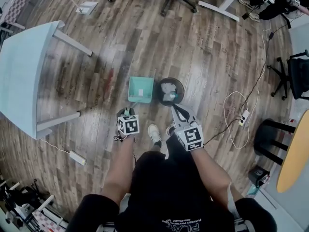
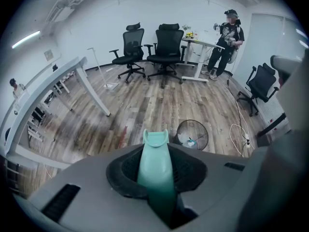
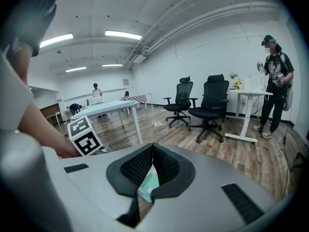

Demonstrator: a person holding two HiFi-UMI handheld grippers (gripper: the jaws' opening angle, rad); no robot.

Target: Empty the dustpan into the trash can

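One view, the head's, shows the dustpan (image 1: 140,89) tray.

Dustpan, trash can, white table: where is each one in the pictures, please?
dustpan (image 1: 135,86), head view, on the floor of its teal pan.
trash can (image 1: 171,79), head view, on its dark rim.
white table (image 1: 24,76), head view, on its top.

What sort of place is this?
Probably an open office or lab workspace: wheeled office chairs, a long white table, and a power strip lying on the wood-look floor.
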